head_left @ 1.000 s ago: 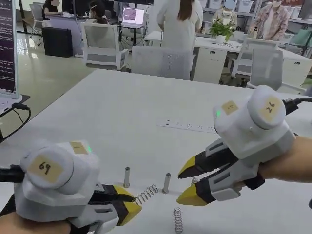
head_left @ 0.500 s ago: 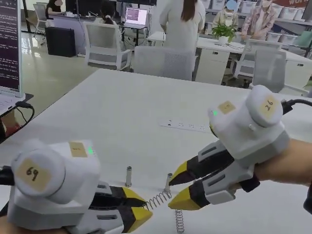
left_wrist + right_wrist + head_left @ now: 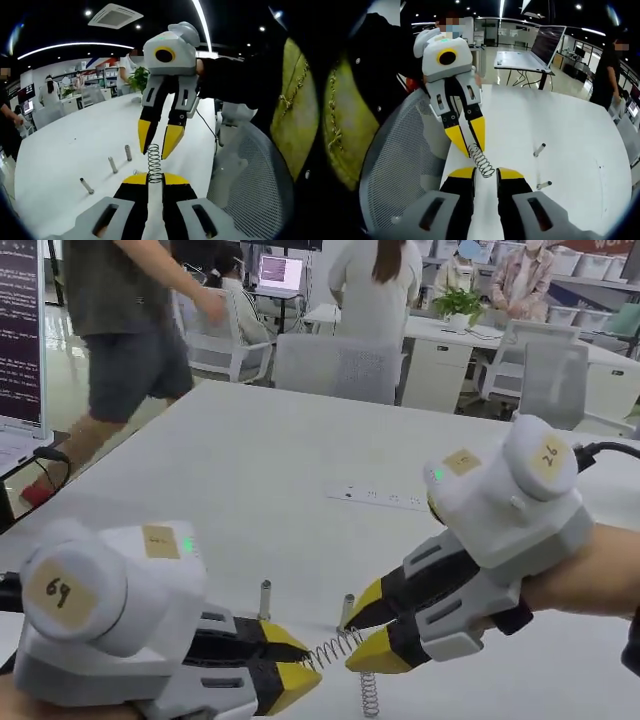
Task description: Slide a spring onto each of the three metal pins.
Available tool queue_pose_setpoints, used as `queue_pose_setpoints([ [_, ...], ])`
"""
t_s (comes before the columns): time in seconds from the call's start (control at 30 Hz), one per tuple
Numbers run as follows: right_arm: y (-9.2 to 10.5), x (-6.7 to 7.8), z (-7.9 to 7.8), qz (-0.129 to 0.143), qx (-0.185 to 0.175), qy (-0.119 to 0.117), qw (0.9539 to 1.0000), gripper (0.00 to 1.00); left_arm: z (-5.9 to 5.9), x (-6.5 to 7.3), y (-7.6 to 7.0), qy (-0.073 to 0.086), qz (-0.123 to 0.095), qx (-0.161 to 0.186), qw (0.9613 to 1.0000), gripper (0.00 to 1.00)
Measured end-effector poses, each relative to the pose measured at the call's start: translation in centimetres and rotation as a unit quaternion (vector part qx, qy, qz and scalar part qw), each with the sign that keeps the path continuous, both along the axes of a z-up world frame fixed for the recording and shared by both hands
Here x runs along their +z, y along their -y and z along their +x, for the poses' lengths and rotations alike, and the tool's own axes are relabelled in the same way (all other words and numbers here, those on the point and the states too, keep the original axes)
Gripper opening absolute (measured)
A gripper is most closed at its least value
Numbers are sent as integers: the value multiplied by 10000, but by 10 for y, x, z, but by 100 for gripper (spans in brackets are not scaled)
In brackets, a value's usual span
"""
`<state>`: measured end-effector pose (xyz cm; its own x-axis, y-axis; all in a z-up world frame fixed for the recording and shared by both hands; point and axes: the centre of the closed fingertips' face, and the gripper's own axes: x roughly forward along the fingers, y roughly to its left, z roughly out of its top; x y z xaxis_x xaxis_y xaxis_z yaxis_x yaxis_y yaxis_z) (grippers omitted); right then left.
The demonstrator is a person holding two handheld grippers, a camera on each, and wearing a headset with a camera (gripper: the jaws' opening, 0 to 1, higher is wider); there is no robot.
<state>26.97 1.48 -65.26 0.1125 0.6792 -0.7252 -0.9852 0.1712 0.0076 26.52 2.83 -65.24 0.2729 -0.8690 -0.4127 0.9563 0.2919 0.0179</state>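
Note:
My left gripper (image 3: 300,668) (image 3: 155,177) is shut on one end of a coiled steel spring (image 3: 330,648) (image 3: 154,161), held above the white table (image 3: 250,480). The spring's free end lies between the parted jaws of my right gripper (image 3: 362,632) (image 3: 486,174), which faces the left one tip to tip. Two short metal pins (image 3: 264,598) (image 3: 346,608) stand upright just beyond the grippers. The left gripper view has three pins in a row (image 3: 128,152) (image 3: 113,164) (image 3: 86,185). A second spring (image 3: 367,692) lies flat on the table below the right gripper.
A white power strip (image 3: 385,498) lies on the table beyond the pins. Mesh office chairs (image 3: 335,365) stand at the far edge. A person (image 3: 125,330) walks past at the back left, and a laptop with cables (image 3: 15,360) sits at the left.
My left gripper has carried the spring to the right, and the right gripper came down and left, so the spring's free end now sits between its jaws. A person walked in at the back left.

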Motion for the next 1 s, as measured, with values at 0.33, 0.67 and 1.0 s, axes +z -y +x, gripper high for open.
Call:
queue_pose_setpoints([
  [0.33, 1, 0, -2, -80, 75, -16, 9999, 10, -1, -4, 3, 14, 40, -95, 9999, 2],
  [0.67, -1, 0, -6, -249, 181, 32, 9995, 10, -2, -11, 9, 111, 243, -189, 9995, 1],
  [1.0, -7, 7, -11, -392, 327, 99, 9986, 9, -1, -16, 15, 138, 321, -232, 9991, 1],
])
